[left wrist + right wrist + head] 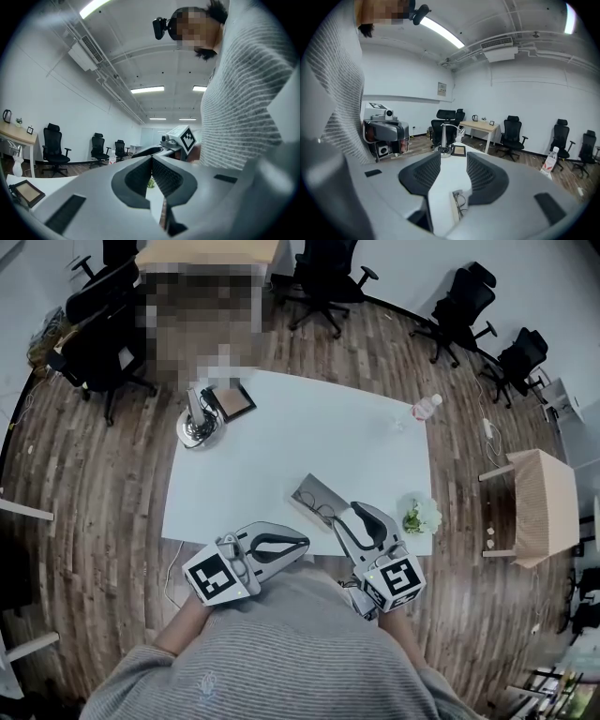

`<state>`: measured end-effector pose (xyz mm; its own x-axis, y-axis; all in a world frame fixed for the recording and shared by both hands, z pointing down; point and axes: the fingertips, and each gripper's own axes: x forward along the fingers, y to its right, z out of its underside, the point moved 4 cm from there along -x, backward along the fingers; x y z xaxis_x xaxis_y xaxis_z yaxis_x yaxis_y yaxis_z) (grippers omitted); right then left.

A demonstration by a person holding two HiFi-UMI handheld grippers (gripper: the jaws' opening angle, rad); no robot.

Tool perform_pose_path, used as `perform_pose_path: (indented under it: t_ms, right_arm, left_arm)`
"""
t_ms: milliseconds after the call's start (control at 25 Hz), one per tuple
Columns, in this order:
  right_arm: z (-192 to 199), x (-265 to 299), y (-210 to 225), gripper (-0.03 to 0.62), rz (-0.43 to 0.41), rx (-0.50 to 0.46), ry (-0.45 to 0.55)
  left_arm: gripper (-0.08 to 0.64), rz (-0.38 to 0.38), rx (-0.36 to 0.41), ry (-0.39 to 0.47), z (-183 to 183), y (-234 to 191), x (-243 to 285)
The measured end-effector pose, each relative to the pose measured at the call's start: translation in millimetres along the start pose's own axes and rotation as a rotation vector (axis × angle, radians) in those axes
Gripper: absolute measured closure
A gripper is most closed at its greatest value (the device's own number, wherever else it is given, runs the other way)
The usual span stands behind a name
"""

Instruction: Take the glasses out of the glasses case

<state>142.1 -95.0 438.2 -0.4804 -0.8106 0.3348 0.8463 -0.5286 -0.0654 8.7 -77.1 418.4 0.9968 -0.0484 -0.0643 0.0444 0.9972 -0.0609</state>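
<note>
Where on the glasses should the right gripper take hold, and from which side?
Probably the frame's bridge, from above on the person's side: the glasses lie flat in the open case, right gripper open just short of them.

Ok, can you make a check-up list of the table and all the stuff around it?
Surface: white table.
Job's things: open glasses case near the front edge, glasses inside.
Clutter: picture frame, metal stand, bottle, small plant.
Grippers: left tool shut, empty; right tool open, empty, aimed at the case.
Cables: thin white cable by the table's front left corner.
Surroundings: wood floor, black office chairs, wooden desk.
</note>
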Motion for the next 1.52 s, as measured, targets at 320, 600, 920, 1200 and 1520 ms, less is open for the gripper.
perform_pose_path:
  t_ms: [320,600,920,1200,1520]
  right_arm:
    - [19.3,20.9,0.7,0.43,-0.035,-0.02,-0.079]
    - [57.2,43.8,1.0,0.43,-0.084,-0.063,-0.224]
    - [97.6,62.8,5.0,0.43,-0.12,-0.086,-0.358]
    - [124.9,75.0,9.2,0.43,-0.137,-0.114,-0.454]
    - [156.2,90.5,9.6,0.434,-0.167,-0.156,-0.561]
  left_arm:
    - [0.548,-0.001,-0.01,0.008,-0.9,-2.0,-4.9]
    - [0.548,0.001,-0.006,0.013,1.3,-0.8,-8.8]
    - [0.549,-0.029,-0.002,0.023,1.2,-3.7,-16.8]
    - [0.548,-0.039,-0.004,0.022,0.4,-5.0,-18.7]
    - [0.548,-0.045,-0.011,0.025,2.7,-8.9,-23.2]
